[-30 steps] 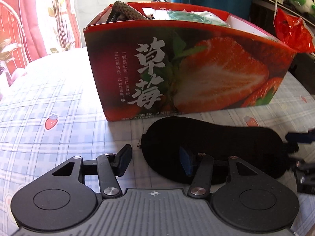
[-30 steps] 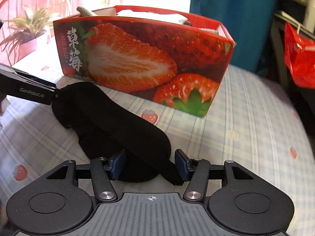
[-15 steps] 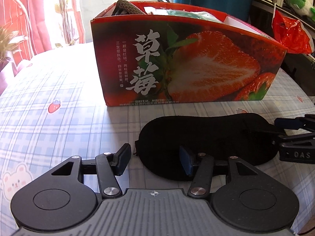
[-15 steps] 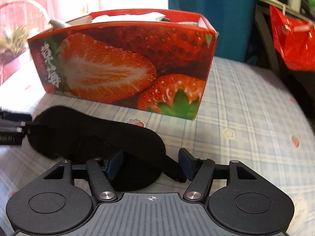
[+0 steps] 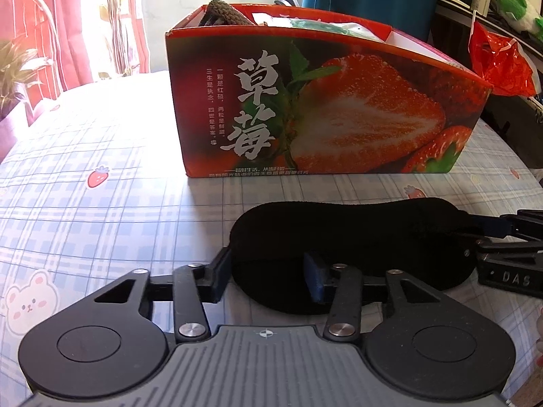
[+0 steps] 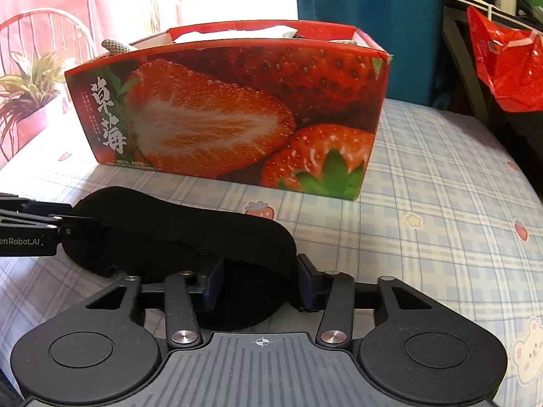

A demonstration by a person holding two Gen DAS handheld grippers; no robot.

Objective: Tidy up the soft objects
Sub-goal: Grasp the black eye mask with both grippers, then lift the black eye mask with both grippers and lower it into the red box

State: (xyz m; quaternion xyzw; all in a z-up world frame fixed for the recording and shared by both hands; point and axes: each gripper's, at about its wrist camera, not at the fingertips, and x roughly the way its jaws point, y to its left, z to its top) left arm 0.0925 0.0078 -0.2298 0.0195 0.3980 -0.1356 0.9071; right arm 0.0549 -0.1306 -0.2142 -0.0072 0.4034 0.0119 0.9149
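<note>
Black sleep mask (image 5: 356, 237) flat on checked bench (image 5: 85, 220), in front of strawberry box (image 5: 322, 112). Left gripper (image 5: 268, 276) & right gripper (image 6: 259, 286) jaws just closing, each clenched on a mask end.

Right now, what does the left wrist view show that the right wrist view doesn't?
Only the left wrist view: a green plush toy on the shelf, and the right claw at the far end of the black eye mask. Only the right wrist view: the strawberry box end with the whole strawberry, and the left claw. Both: mask, box, checked cloth, red bag.
</note>
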